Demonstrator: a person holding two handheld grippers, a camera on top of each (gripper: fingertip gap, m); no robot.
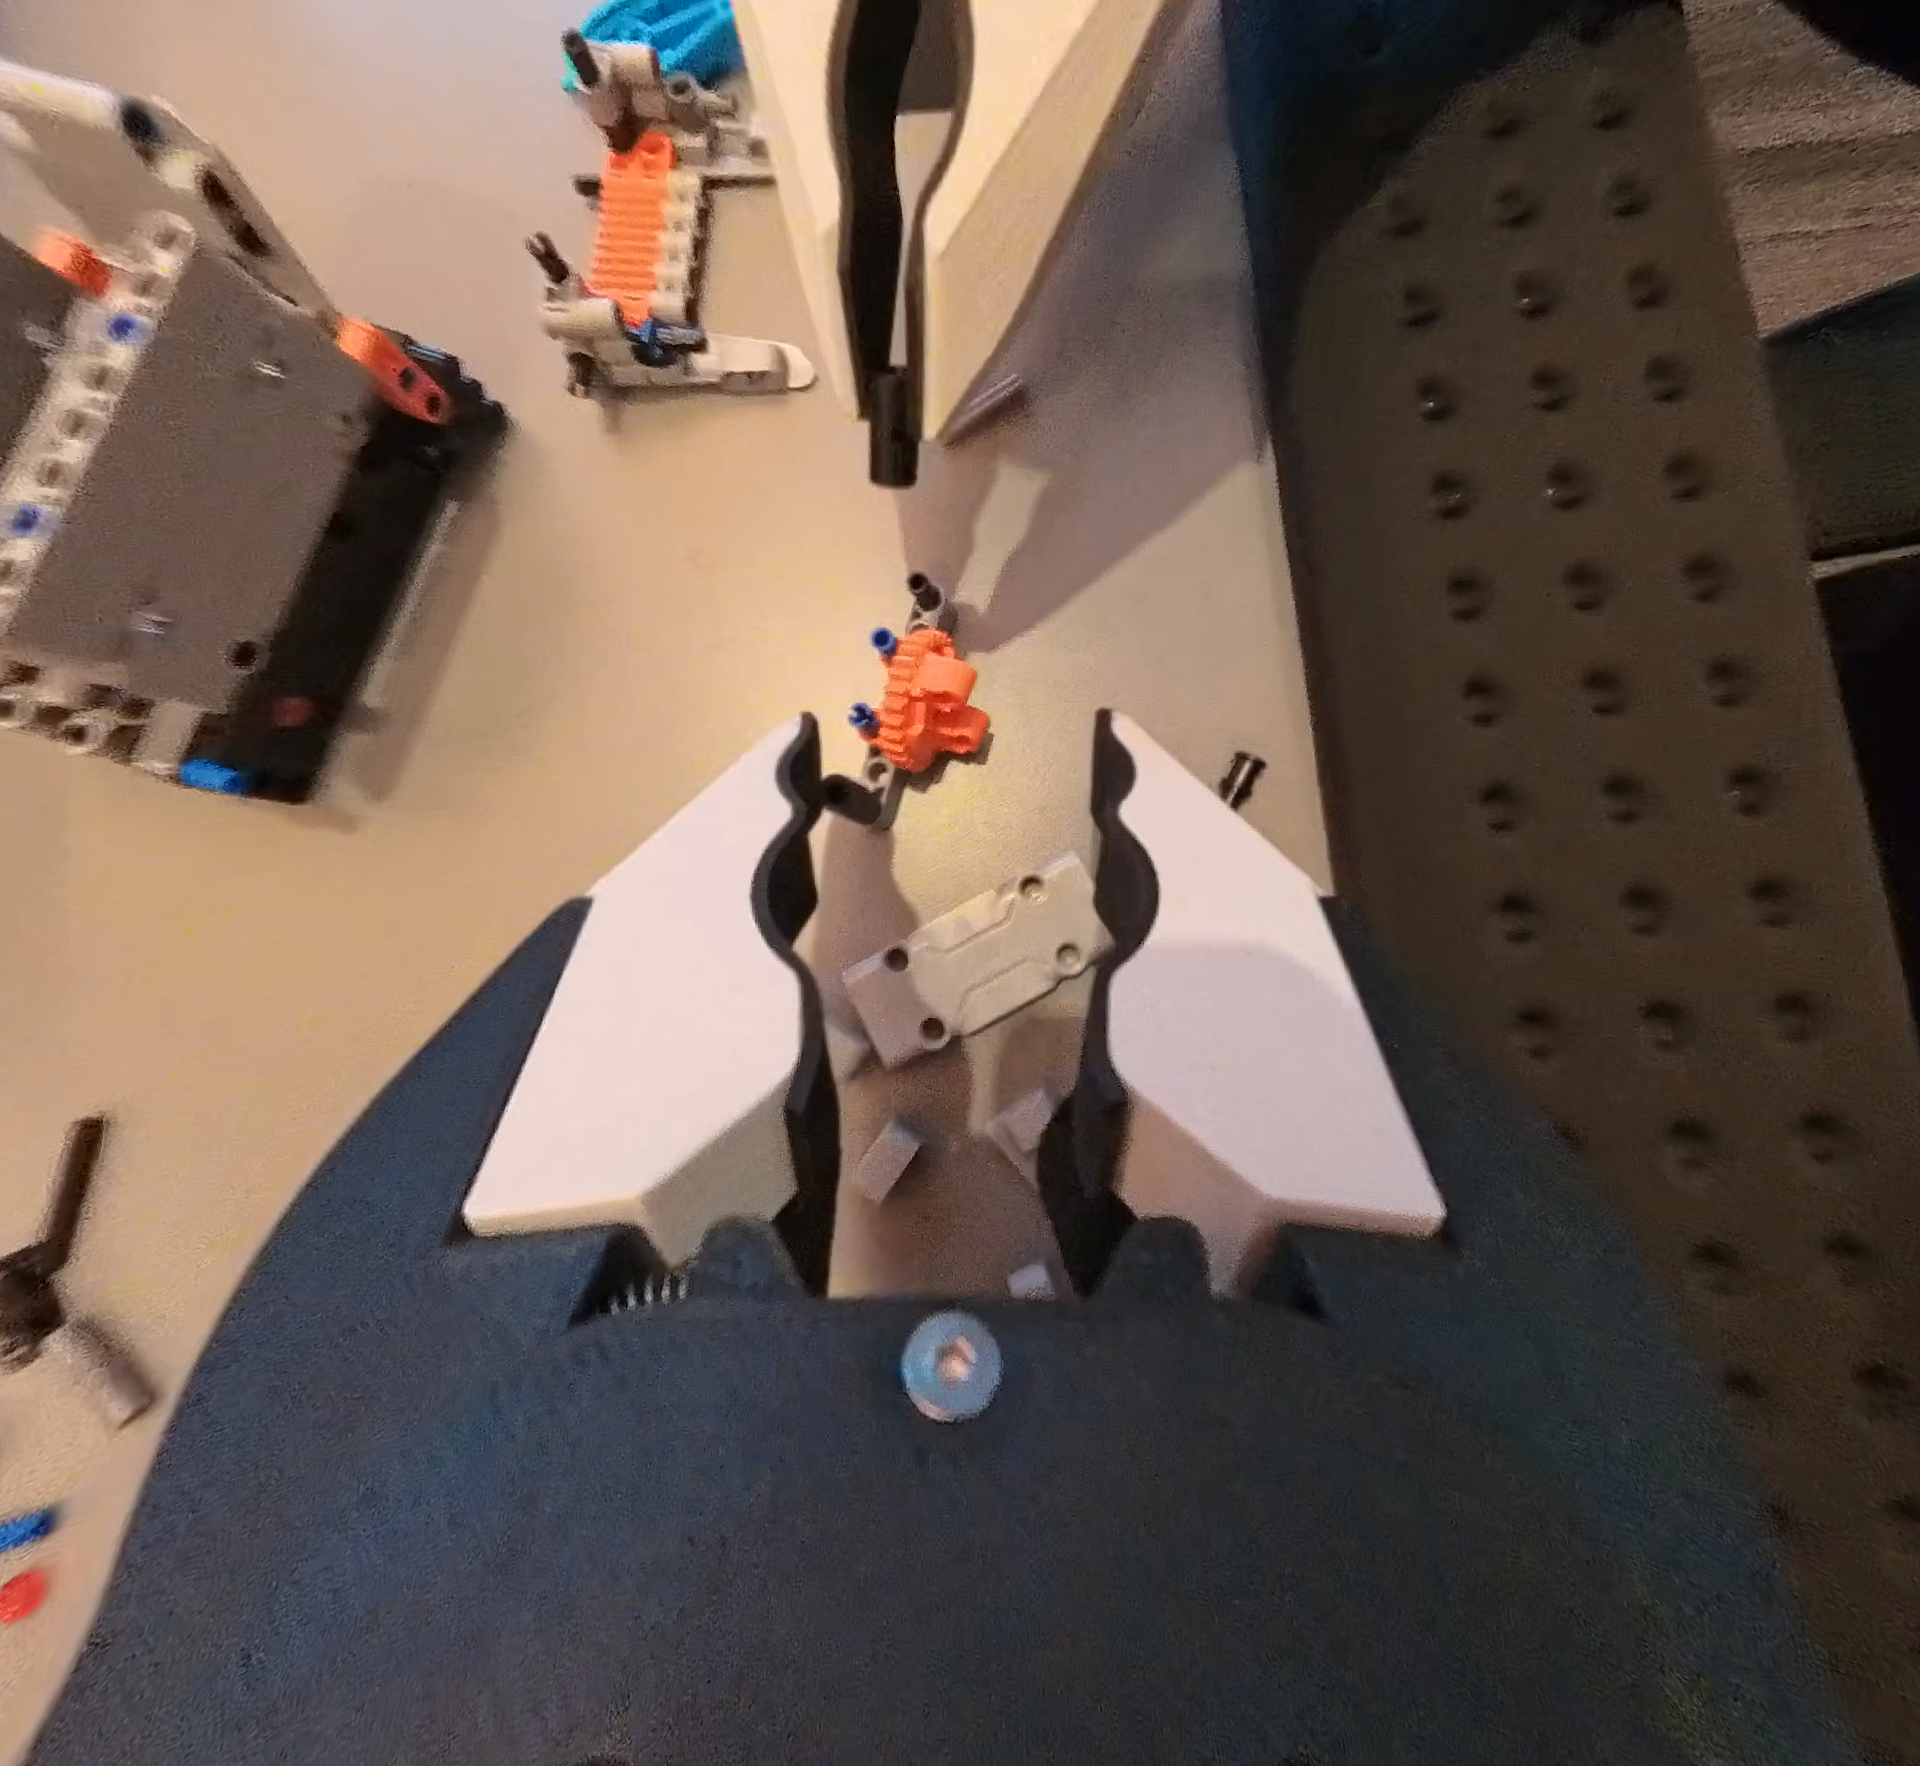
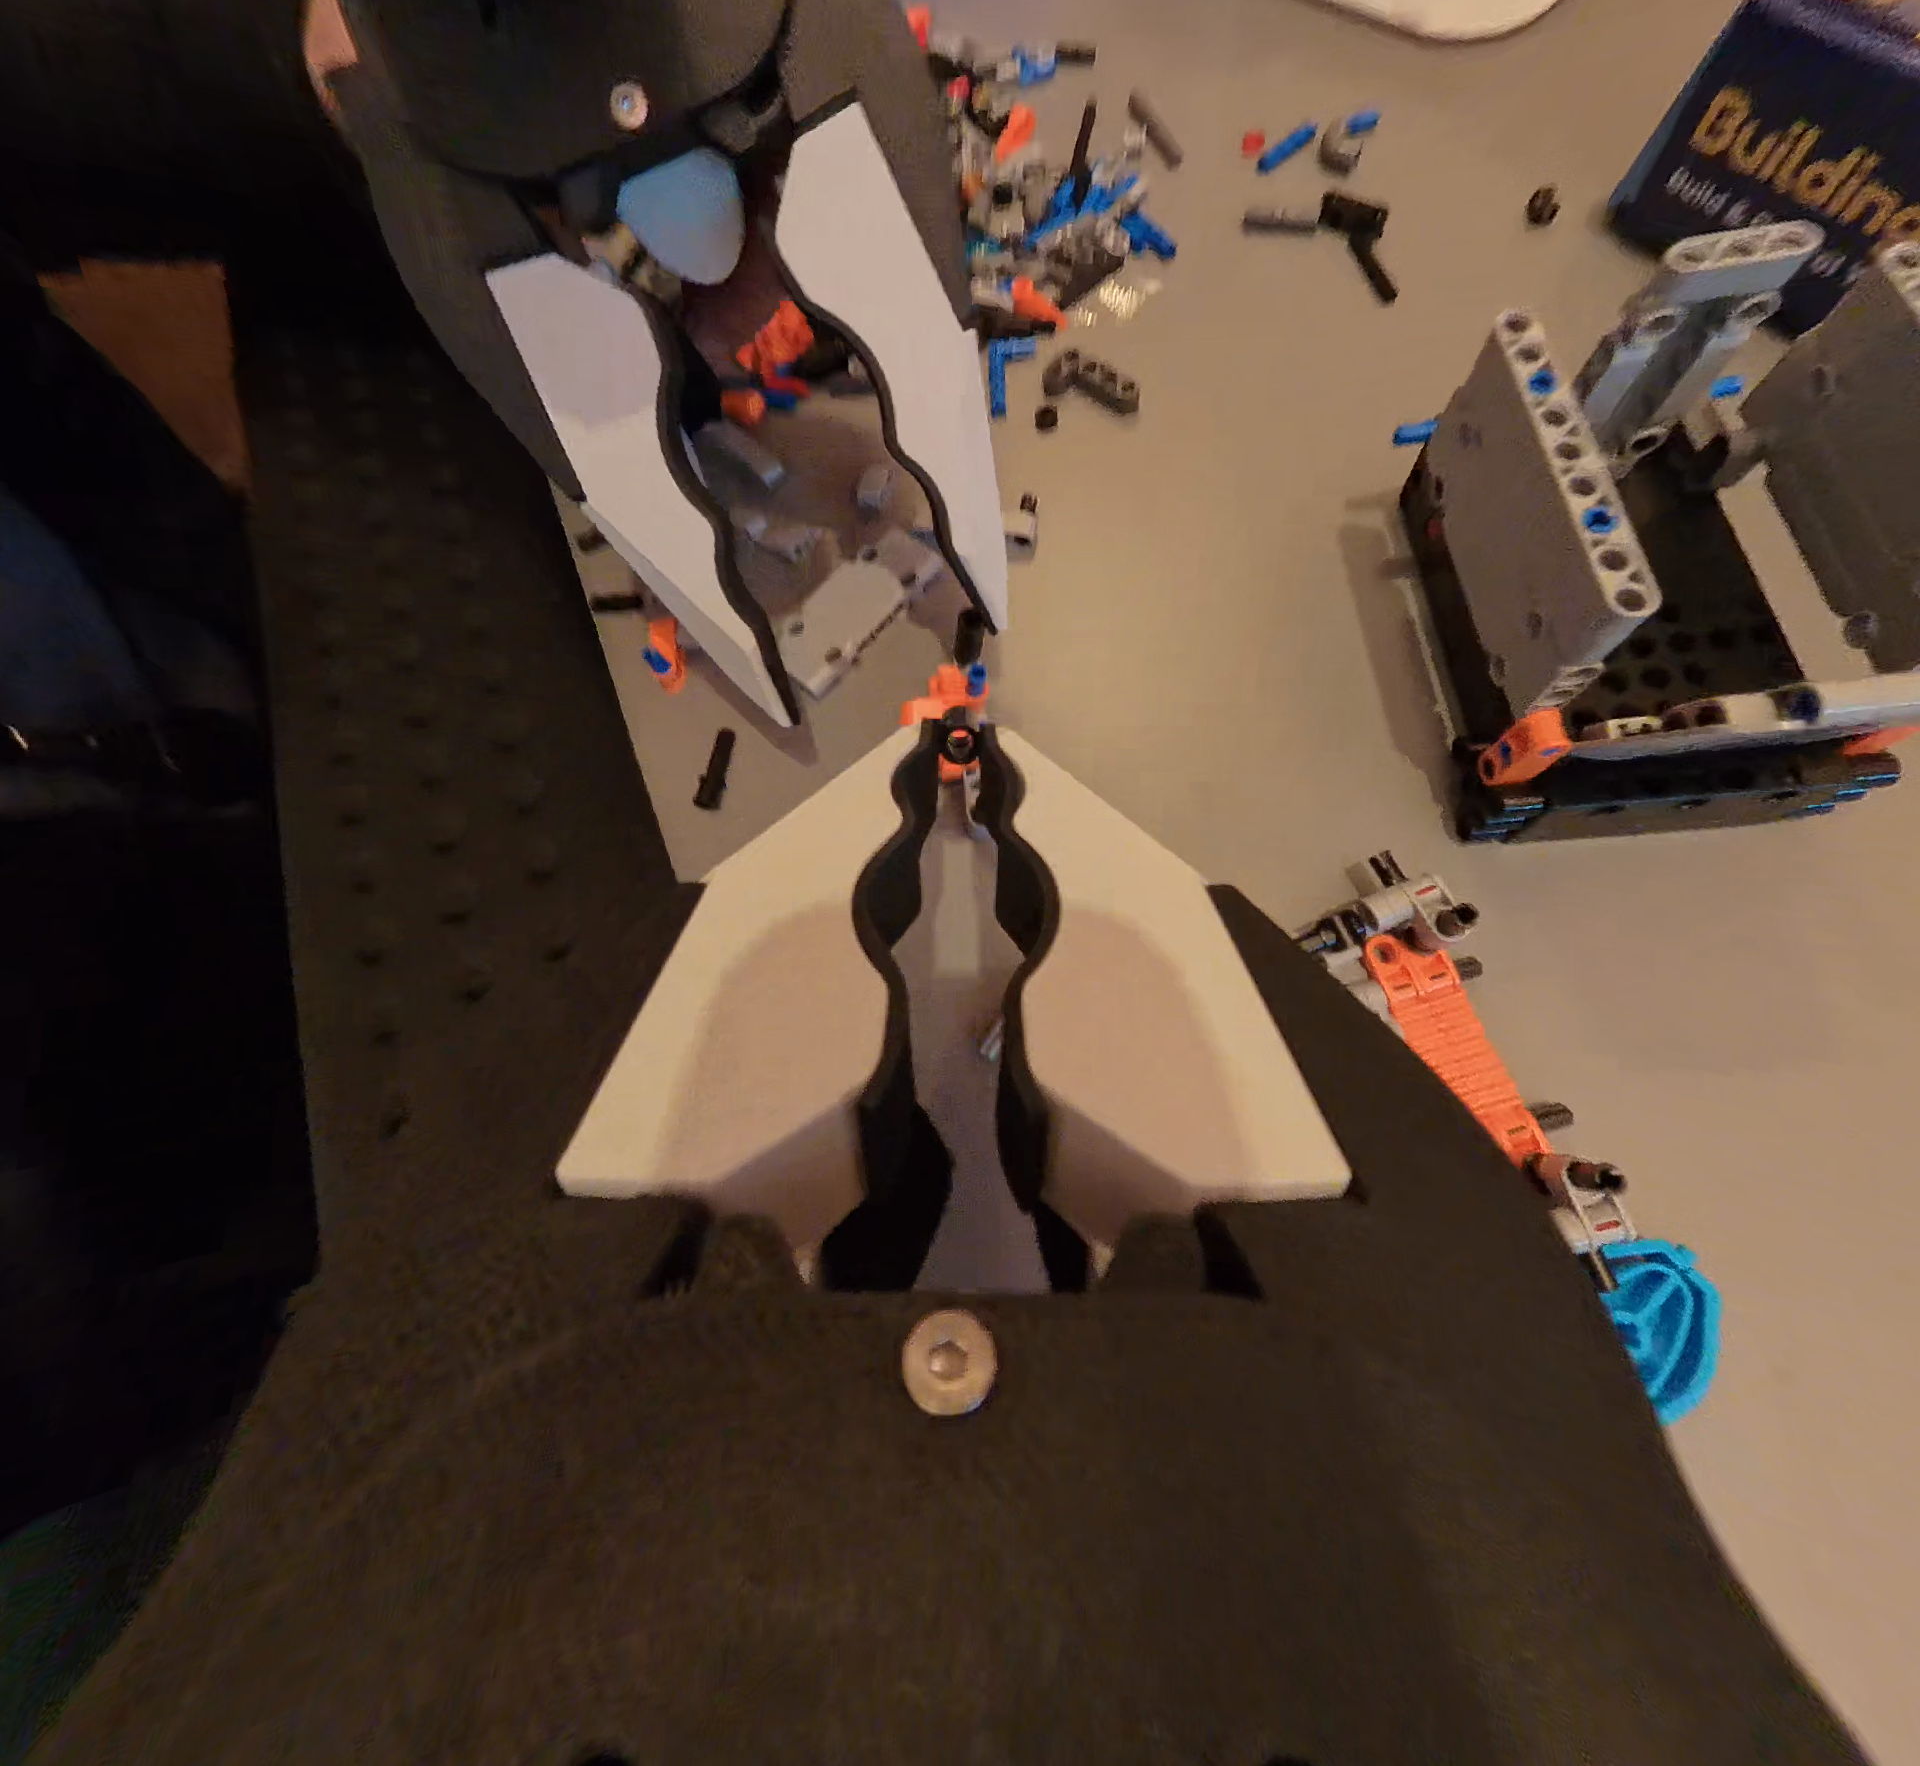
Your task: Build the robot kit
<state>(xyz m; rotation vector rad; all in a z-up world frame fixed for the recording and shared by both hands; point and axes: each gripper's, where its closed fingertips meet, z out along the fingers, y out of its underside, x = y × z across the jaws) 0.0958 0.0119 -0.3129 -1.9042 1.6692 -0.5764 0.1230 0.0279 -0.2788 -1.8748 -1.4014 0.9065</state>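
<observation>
A small orange gear-and-beam assembly (image 1: 928,708) lies on the beige table, a grey beam with black pins under it. My left gripper (image 1: 956,729) is open and empty, its jaws on either side of the assembly's near end. My right gripper (image 2: 951,737) is shut on a short black pin (image 2: 958,740) and holds it just short of the orange assembly (image 2: 943,690). In the left wrist view the right gripper (image 1: 888,386) comes in from the top with the black pin (image 1: 894,438) at its tips, above the table. The left gripper (image 2: 883,667) shows open in the right wrist view.
A grey panel (image 1: 977,968) lies between my left fingers. A grey-and-black partial build (image 1: 187,511) (image 2: 1621,636), an orange toothed rack assembly (image 1: 634,251) (image 2: 1444,1030) and a turquoise wheel (image 2: 1652,1321) stand nearby. A pile of loose parts (image 2: 1049,189), a dark blue box (image 2: 1787,147) and a loose black pin (image 1: 1242,771) are also there. My right fingertips sit around 5 centimetres from my left ones. The turquoise wheel (image 2: 1652,1321) sits 15 centimetres or so from the ends of my right fingers.
</observation>
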